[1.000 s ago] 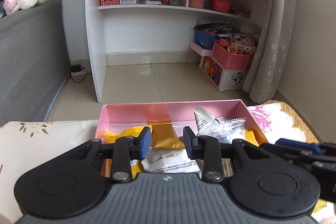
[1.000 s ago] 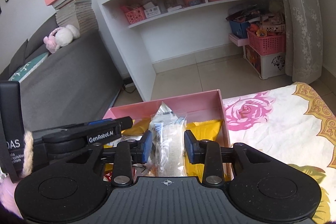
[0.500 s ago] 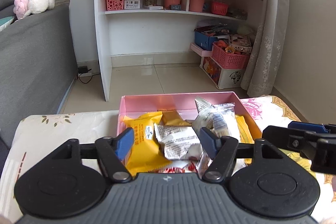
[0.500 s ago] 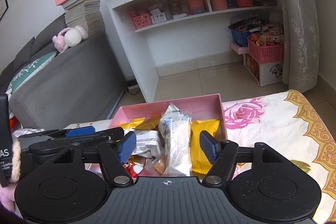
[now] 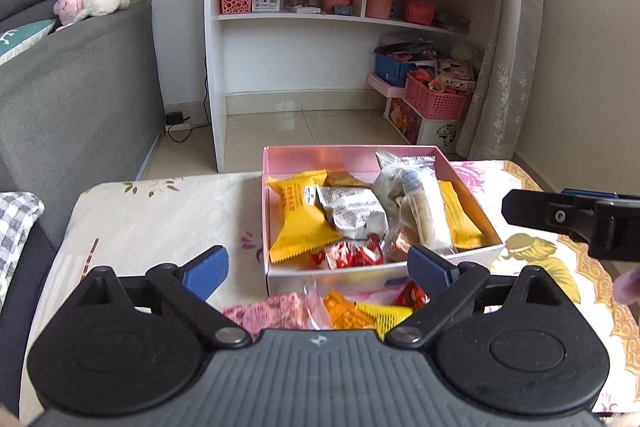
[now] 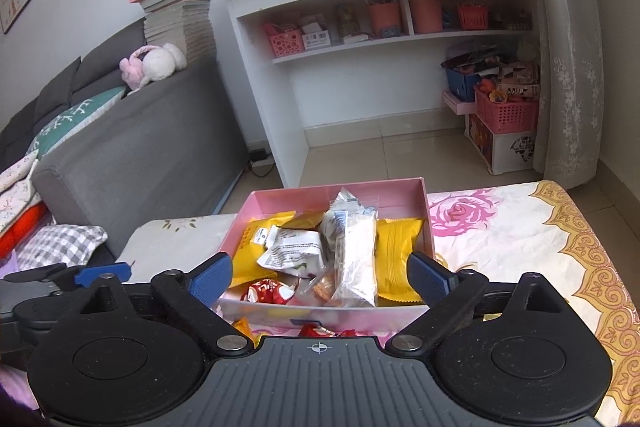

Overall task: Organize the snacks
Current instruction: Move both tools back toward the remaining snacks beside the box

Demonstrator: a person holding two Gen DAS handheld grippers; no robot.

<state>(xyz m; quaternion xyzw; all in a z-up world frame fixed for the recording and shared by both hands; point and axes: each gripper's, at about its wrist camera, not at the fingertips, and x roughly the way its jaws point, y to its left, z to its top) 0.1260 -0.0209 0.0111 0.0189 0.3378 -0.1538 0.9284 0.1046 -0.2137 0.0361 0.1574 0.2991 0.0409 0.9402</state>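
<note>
The open pink cardboard box [image 5: 376, 269] full of wrapped snacks [image 6: 352, 259] sits on the floral-clothed desk [image 5: 160, 219]. Left hand-held gripper [image 5: 318, 269] and right hand-held gripper [image 6: 320, 275] have just been opening (nothing between either pair); both stand wide apart before it.

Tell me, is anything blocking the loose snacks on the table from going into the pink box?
Only the pink box's near wall stands between them; the loose snacks lie right against it, so they must go up and over. The top is uncovered, but it's already piled with packets. Both the left gripper and right gripper are open and hold nothing.
</note>
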